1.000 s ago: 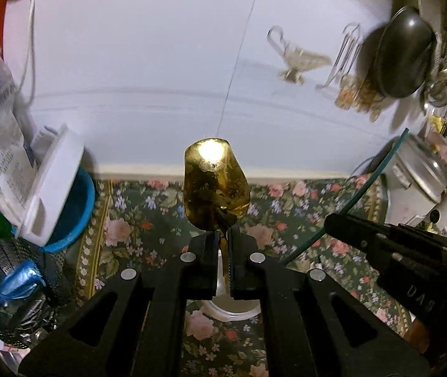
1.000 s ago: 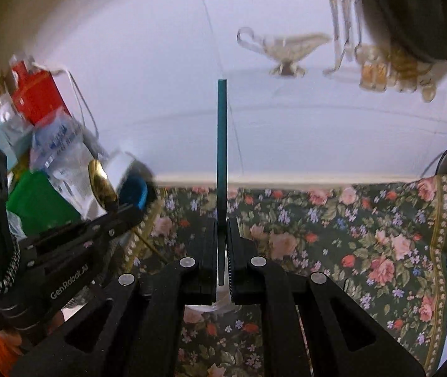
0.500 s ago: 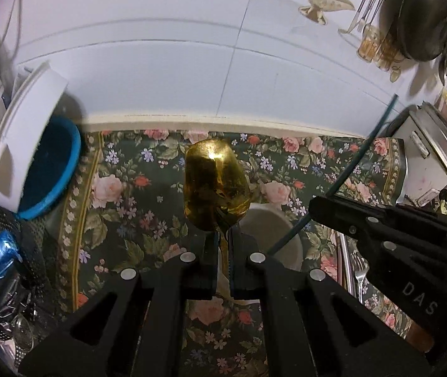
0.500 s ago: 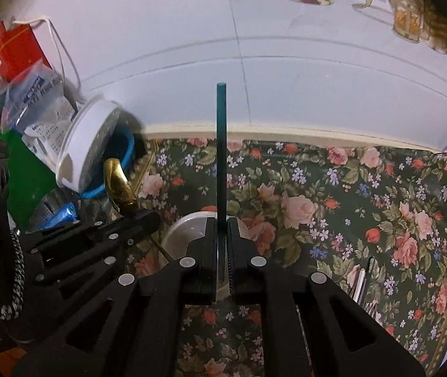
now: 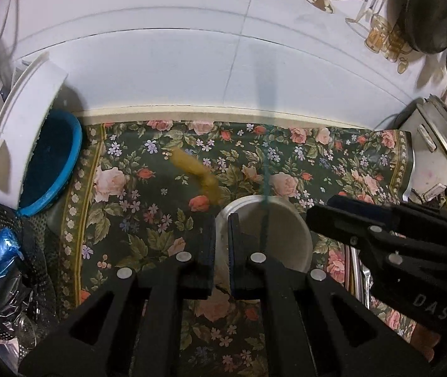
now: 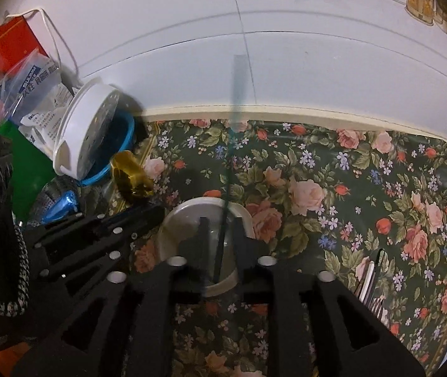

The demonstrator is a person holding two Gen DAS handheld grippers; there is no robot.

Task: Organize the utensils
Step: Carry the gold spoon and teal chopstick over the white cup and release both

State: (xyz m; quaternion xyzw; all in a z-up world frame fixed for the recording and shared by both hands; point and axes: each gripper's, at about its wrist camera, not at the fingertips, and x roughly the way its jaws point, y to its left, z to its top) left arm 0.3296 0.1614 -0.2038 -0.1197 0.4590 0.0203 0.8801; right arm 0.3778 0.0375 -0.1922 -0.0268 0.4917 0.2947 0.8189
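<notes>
Two handheld grippers hover over a white cup standing on the floral cloth of the bench. The left gripper holds nothing, its jaws parted by a narrow gap. Just ahead of it and slightly to its left, a gold spoon shows as a motion-blurred streak slanting toward the cup's rim; in the right wrist view its bowl stands above the left gripper's fingers. Whether its handle already rests inside the cup cannot be told.

The right gripper has its jaws wide apart directly over the cup. A thin teal stick, also blurred, stands between the jaws without touching either, its lower end down in the cup's mouth and its upper end rising against the white tiled wall.

Ahead and to the left of both grippers, a blue bowl leans at the wall, with a white perforated lid propped upright in it. Nearer on that side sits a black mesh basket holding a blue-wrapped item. To the right of the right gripper, several pieces of cutlery lie flat on the cloth.
</notes>
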